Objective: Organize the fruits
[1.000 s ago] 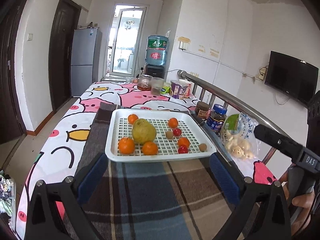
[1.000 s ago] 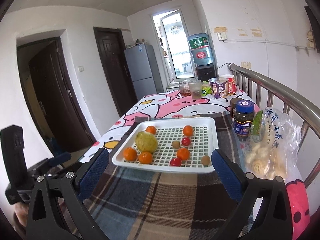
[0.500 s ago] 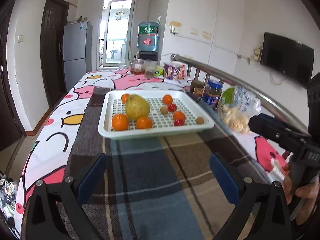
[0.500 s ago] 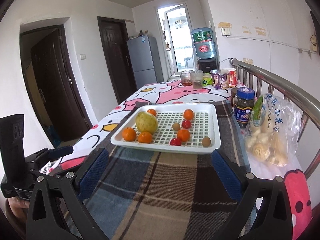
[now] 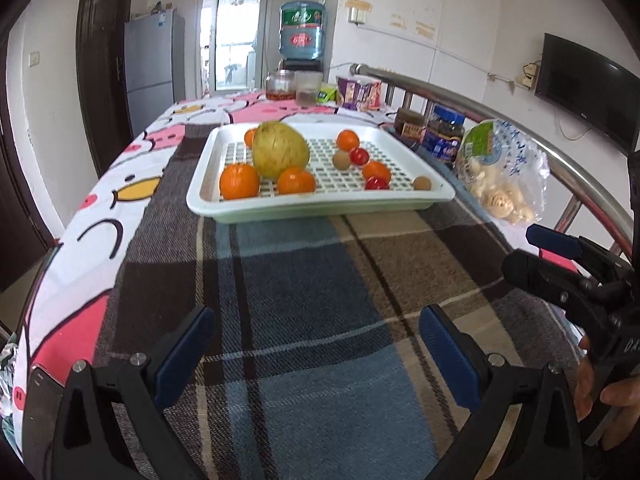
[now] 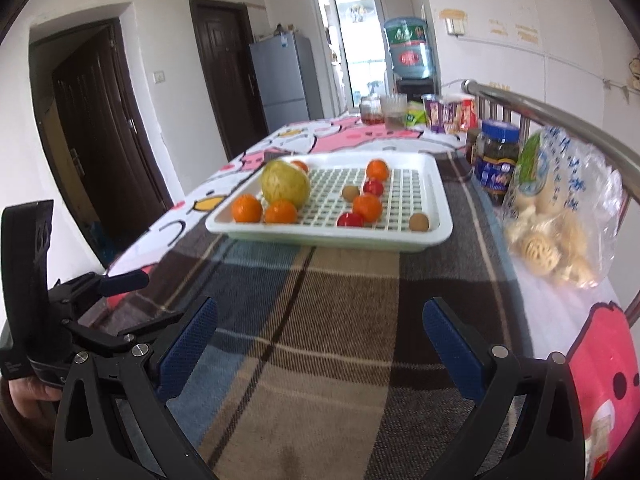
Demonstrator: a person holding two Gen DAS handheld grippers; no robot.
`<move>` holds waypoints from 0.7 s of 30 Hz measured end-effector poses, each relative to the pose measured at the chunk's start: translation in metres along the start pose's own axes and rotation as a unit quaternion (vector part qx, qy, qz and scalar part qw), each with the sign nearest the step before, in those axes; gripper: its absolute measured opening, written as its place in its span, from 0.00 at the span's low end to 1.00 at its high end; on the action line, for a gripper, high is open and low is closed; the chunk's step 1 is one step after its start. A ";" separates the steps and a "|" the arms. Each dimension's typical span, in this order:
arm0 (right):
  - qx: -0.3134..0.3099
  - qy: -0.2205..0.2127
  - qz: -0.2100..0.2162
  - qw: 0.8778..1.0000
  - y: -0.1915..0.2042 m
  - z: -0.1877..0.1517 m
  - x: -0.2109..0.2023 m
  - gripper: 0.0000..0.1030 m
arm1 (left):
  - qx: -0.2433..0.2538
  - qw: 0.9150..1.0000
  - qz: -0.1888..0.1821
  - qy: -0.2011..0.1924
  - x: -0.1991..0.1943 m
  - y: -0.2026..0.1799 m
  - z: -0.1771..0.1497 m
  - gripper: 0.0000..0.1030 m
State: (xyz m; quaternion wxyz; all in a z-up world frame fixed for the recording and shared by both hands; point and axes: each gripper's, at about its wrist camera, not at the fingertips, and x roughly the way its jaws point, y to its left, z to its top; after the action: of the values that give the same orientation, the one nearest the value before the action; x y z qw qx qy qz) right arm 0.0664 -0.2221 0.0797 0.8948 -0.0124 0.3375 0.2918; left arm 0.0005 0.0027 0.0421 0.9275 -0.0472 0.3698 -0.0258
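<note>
Both tongs hang low over the plaid blanket [image 5: 320, 288] near the desk's near edge, jaws spread wide and empty: the left tongs [image 5: 316, 350] and the right tongs [image 6: 320, 344] are well short of any fruit. The white tray [image 5: 320, 200] sits toward the desk's middle, holding the large yellow-green fruit [image 5: 280, 155], oranges, red and brown small fruits scattered unsorted, so sorting appears not yet begun.

Bare plaid cloth [image 5: 320, 300] before tray [image 5: 320, 204], jars [image 6: 496, 160], bag [image 6: 560, 216] crowding right side
</note>
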 end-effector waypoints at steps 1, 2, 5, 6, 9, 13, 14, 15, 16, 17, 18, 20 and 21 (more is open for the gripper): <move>-0.001 0.004 -0.001 1.000 0.000 -0.001 0.003 1.00 | -0.001 1.000 0.000 0.003 0.003 0.001 -0.001 1.00; -0.002 0.009 -0.004 1.000 -0.001 -0.002 0.006 1.00 | -0.001 1.000 0.002 0.007 0.006 0.001 -0.001 1.00; -0.004 0.028 -0.011 1.000 -0.002 -0.006 0.016 1.00 | -0.003 1.000 0.006 0.018 0.014 0.003 -0.003 1.00; -0.003 0.035 -0.013 0.999 -0.002 -0.007 0.019 1.00 | -0.003 1.000 0.006 0.022 0.016 0.003 -0.003 1.00; -0.004 0.049 -0.018 0.999 -0.003 -0.010 0.027 1.00 | -0.003 0.999 0.009 0.031 0.023 0.003 -0.005 1.00; -0.005 0.065 -0.025 0.998 -0.003 -0.012 0.035 1.00 | 0.002 0.999 0.013 0.042 0.031 0.002 -0.006 1.00; -0.006 0.068 -0.027 0.997 -0.004 -0.013 0.037 1.00 | 0.003 0.999 0.014 0.044 0.033 0.002 -0.006 1.00; -0.007 0.074 -0.030 0.997 -0.004 -0.014 0.039 1.00 | 0.003 0.999 0.016 0.048 0.035 0.002 -0.007 1.00; -0.006 0.080 -0.031 0.996 -0.004 -0.015 0.042 1.00 | 0.002 0.998 0.017 0.052 0.037 0.003 -0.008 1.00; -0.006 0.085 -0.031 0.996 -0.005 -0.016 0.044 1.00 | 0.000 0.998 0.018 0.056 0.039 0.003 -0.008 1.00; -0.005 0.089 -0.031 0.996 -0.005 -0.017 0.047 1.00 | -0.002 0.998 0.017 0.060 0.040 0.004 -0.008 1.00; -0.006 0.097 -0.034 0.995 -0.005 -0.019 0.050 1.00 | -0.004 0.998 0.017 0.064 0.042 0.005 -0.008 1.00; -0.007 0.101 -0.036 0.994 -0.005 -0.019 0.052 1.00 | -0.005 0.998 0.018 0.066 0.042 0.005 -0.009 1.00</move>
State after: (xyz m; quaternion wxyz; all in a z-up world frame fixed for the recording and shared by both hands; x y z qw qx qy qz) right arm 0.0884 -0.2035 0.0323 0.8660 -0.0602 0.4235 0.2590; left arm 0.0252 0.0034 0.0062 0.9011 -0.0430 0.4314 -0.0107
